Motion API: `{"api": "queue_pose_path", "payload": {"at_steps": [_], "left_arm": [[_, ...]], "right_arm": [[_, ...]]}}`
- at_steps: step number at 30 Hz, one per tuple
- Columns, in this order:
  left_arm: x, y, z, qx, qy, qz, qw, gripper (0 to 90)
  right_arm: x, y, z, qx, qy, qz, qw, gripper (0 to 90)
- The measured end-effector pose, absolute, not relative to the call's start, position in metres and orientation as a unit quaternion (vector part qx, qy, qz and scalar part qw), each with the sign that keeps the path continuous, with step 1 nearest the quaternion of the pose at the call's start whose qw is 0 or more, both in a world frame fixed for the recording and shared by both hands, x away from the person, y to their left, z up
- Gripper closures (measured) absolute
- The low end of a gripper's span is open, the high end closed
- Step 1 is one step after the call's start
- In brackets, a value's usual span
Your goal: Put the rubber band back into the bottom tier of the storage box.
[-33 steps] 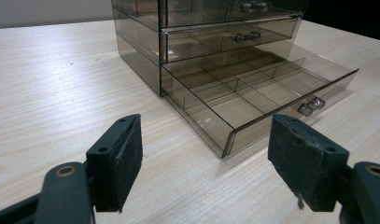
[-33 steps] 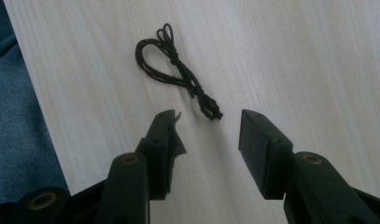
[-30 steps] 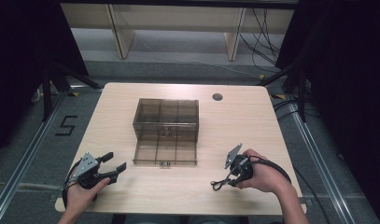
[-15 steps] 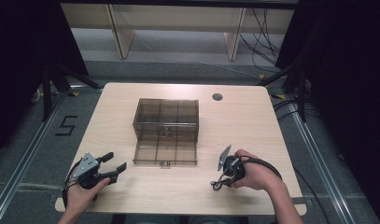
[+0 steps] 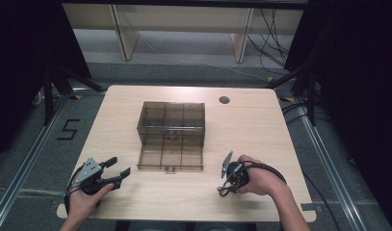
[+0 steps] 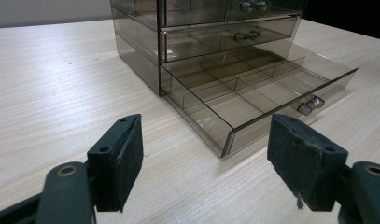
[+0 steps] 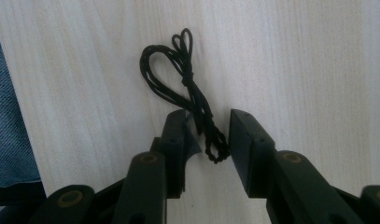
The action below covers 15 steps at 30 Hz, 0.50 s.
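Straddling a limp black cord (image 7: 190,88) on the desk (image 7: 295,70) with right tool (image 7: 207,135) half open; light, floppy, best pinched at the knotted end; left tool (image 6: 206,163) wide open

Drawer cabinet (image 5: 171,123) at table (image 5: 261,125) centre with its bottom drawer (image 5: 170,156) pulled out toward the person, left gripper (image 5: 117,169) near-left of it, right gripper (image 5: 221,185) near-right over a cord bundle (image 7: 190,88) on the tabletop.
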<state>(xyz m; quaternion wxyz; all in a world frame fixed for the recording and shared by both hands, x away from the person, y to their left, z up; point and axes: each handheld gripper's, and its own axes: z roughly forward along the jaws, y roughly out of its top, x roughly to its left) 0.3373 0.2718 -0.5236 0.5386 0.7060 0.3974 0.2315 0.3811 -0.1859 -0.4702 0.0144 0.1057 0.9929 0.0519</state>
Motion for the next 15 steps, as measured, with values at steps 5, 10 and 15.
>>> {"api": "queue_pose_path", "payload": {"at_steps": [5, 10, 15], "left_arm": [[0.3373, 0.272, -0.5236, 0.706, 0.397, 0.232, 0.538, 27.0], [0.3373, 0.2718, -0.5236, 0.706, 0.397, 0.231, 0.539, 27.1], [0.3374, 0.2721, -0.5236, 0.706, 0.398, 0.231, 0.538, 27.1]], "right_arm": [[0.379, -0.1844, -0.4702, 0.118, 0.992, 0.046, 0.012, 72.9], [0.3794, -0.184, -0.469, 0.115, 0.992, 0.044, 0.009, 78.6], [0.3788, -0.1835, -0.4701, 0.119, 0.992, 0.038, 0.003, 82.2]]}}
